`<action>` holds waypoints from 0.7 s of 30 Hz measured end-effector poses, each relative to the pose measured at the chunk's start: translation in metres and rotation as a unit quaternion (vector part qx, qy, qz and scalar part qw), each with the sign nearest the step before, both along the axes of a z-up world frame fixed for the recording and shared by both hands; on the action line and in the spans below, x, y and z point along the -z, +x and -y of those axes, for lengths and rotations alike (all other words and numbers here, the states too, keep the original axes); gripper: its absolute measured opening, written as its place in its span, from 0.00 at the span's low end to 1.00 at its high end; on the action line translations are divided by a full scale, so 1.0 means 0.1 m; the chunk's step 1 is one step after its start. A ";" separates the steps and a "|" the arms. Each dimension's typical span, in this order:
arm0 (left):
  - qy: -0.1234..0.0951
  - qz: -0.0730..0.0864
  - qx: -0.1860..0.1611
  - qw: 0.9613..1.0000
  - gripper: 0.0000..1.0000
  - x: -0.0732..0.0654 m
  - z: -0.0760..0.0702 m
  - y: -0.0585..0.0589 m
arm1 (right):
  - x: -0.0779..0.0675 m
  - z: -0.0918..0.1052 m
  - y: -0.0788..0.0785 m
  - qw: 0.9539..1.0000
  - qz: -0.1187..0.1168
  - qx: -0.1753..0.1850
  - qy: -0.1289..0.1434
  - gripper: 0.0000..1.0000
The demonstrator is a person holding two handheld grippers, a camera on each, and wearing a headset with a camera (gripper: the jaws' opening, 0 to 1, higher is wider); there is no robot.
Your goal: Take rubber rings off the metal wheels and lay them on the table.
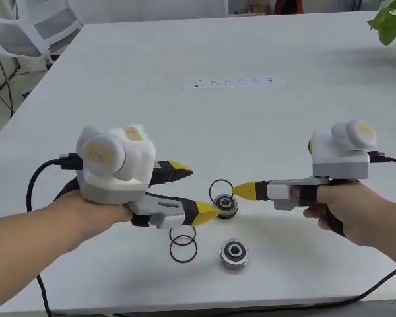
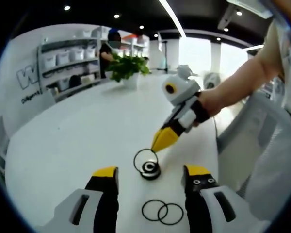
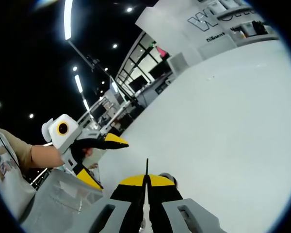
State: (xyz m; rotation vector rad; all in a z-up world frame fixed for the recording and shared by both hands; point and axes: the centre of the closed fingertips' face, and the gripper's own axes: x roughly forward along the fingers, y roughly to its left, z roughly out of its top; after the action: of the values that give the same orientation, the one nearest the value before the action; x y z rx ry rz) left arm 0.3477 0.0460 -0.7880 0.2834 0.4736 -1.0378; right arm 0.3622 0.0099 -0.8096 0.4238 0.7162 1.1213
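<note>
Left side, head view: left gripper (image 1: pixel 193 190) held in a hand, jaws apart and holding nothing. Its lower yellow tip sits just beside a metal wheel (image 1: pixel 227 209) on the white bench (image 1: pixel 119 79); cannot tell if they touch. In the left gripper view the wheel (image 2: pixel 149 169) lies just ahead, between the two spread tips.

Below the left gripper, two loose rubber rings (image 1: pixel 183 241) lie flat on the bench, overlapping. Same pair in the left gripper view (image 2: pixel 161 212), low between the jaws.

Centre: a rubber ring (image 1: pixel 210 190) stands up off the wheel, its lower edge at the wheel. A second metal wheel (image 1: pixel 233 253) sits near the bench's front edge, right of the loose rings.

Right: right gripper (image 1: pixel 241 191), jaws together, pinched on the raised ring. In the right gripper view a thin dark line of the ring (image 3: pixel 146 167) rises from between the closed jaws.

Far side of the bench: power strip (image 1: pixel 232 83). Potted plant (image 1: pixel 389 23) at the far right corner.
</note>
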 end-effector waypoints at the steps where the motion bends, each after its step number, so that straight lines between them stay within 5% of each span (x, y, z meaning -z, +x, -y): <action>1: 0.002 0.002 -0.001 1.000 0.56 0.00 -0.03 0.00 | -0.01 -0.01 0.00 1.000 0.000 0.000 0.001 0.00; 21: -0.006 0.002 -0.022 1.000 0.70 -0.09 -0.38 -0.10 | -0.07 -0.28 -0.04 1.000 0.000 -0.025 0.003 0.00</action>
State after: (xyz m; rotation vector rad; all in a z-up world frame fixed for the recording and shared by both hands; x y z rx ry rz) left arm 0.3381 0.0842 -0.7790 0.2642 0.4677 -0.9971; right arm 0.3580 0.0375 -0.8022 0.4131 0.7272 1.1712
